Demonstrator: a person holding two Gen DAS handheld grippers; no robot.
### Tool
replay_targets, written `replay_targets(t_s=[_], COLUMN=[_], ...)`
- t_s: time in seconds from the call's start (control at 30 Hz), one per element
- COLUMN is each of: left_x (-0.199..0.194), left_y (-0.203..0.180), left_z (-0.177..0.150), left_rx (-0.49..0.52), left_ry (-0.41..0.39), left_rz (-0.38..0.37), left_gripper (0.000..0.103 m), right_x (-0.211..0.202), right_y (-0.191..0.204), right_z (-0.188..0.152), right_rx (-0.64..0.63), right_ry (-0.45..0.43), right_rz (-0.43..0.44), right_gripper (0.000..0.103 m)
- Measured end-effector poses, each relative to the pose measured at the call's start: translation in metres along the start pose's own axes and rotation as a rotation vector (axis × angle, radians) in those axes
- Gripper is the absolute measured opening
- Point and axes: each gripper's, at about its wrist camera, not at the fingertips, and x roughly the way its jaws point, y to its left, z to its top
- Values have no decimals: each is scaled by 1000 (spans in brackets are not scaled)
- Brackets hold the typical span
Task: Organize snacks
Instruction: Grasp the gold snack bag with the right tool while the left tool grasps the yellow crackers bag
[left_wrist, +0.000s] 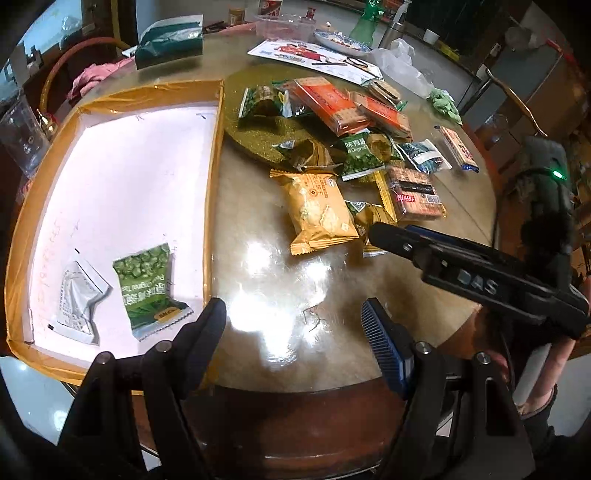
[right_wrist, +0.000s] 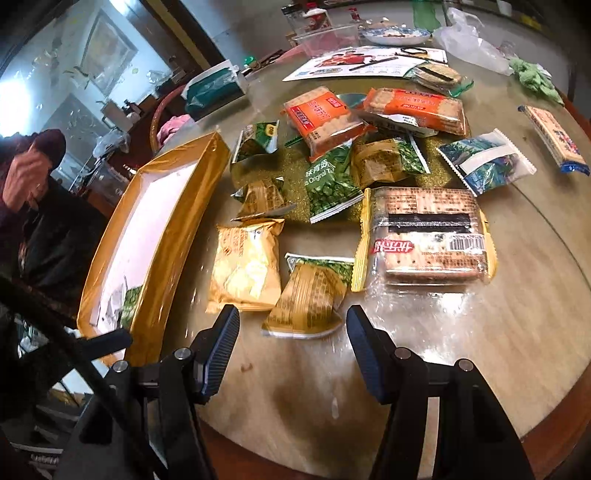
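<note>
The small green-and-gold pea packet (right_wrist: 310, 295) is shown lying on the desk (right_wrist: 480, 350) directly ahead of the right hand-held gripper (right_wrist: 291, 325), its near crimped edge falling between the two fingertips, though contact cannot be judged. Its long axis runs roughly away from the camera, tilted slightly toward the right, so that it lies more along the fingers than across them. The jaws of the right hand-held gripper are spread wide and nothing is held. The yellow cracker bag (right_wrist: 245, 266) is touching the packet on the left, and the clear soda-cracker pack (right_wrist: 430, 238) lies just beside it on the right. Beyond these, the remaining snacks are heaped near the middle of the desk.

The left hand-held gripper (left_wrist: 295, 317) is likewise wide open and empty, poised over bare desk well apart from the packet; the right arm is judged the nearer. The gold-edged tray (left_wrist: 212, 206) lies to the left of the heap.

In the left wrist view, the tray's white floor is seen in full, with a green pea packet (left_wrist: 147, 291) and a silver-white packet (left_wrist: 79, 299) already placed inside; the target packet is largely hidden there behind the right tool. In the right wrist view the tray is foreshortened, its contents barely visible
</note>
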Motion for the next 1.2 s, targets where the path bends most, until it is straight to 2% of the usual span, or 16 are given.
replay_targets(t_s=[0.13, 0.23, 0.37, 0.47, 0.6, 0.63, 0.67, 0.7, 0.83, 1.03, 1.2], left_x=[-5, -5, 9, 25, 69, 78, 86, 95, 80, 42, 6], left_y=[-3, -6, -12, -22, -36, -39, -42, -44, -44, -33, -16], left_z=[3, 8, 28, 45, 72, 75, 77, 78, 61, 14, -11], left_rx=[5, 16, 11, 30, 63, 65, 74, 85, 63, 21, -20], left_ry=[-10, -24, -1, -1, 44, 55, 58, 69, 8, -4, -46], left_rz=[-2, -9, -27, 26, 88, 118, 144, 157, 152, 37, -3], left_gripper=[76, 76, 76, 76, 76, 73, 61, 58, 54, 54, 54], right_x=[9, 8, -2, -12, -24, -25, -26, -26, -28, -23, -12], right_y=[-3, -10, -15, -19, -29, -31, -34, -35, -31, -27, -21], right_z=[3, 0, -11, -22, -35, -37, -39, -41, -41, -38, -33], right_rx=[43, 61, 40, 22, 36, 43, 48, 48, 33, 30, 31], right_ry=[-1, -23, -31, -38, -54, -57, -62, -65, -63, -52, -45], right_rz=[-18, -14, -24, -25, -17, -10, -1, 8, 12, 31, 11], right_gripper=[40, 37, 35, 35, 35, 35, 35, 35, 35, 38, 41])
